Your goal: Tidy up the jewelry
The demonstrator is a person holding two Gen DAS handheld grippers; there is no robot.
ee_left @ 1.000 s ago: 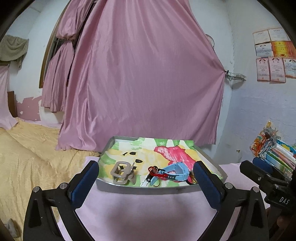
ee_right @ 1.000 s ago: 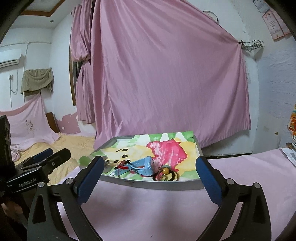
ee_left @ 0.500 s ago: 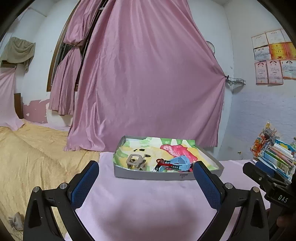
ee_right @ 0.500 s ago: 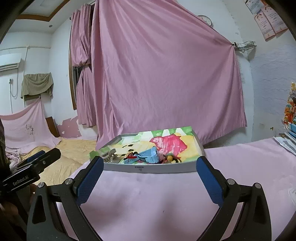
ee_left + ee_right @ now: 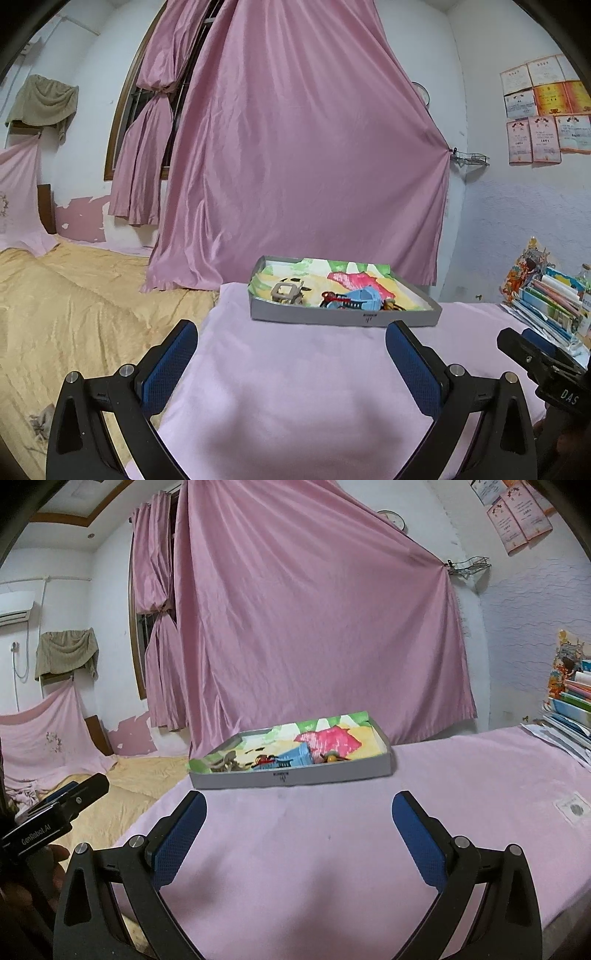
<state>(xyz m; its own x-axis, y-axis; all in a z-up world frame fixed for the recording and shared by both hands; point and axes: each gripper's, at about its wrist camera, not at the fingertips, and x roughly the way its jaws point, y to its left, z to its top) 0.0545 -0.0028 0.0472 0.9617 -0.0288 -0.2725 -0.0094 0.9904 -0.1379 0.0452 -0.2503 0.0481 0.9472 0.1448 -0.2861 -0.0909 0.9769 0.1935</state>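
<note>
Both claws, left (image 5: 290, 347) and right (image 5: 298, 818), were spread wide and held nothing above the pink surface (image 5: 461, 794). The jewelry (image 5: 349, 300) lay inside the tray (image 5: 343, 317), well ahead of both.

Dim, soft indoor light, perhaps from overhead; faint shadows, strong fisheye bending with dark corners, slight blur.

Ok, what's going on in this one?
A person holds two tongs over a pink-covered table, both open and empty. The left tongs and right tongs point at a shallow tray further along the table. In it lie a beige clip, a blue clip and some small pieces too blurred to name. Nothing is being gripped at this moment.
</note>
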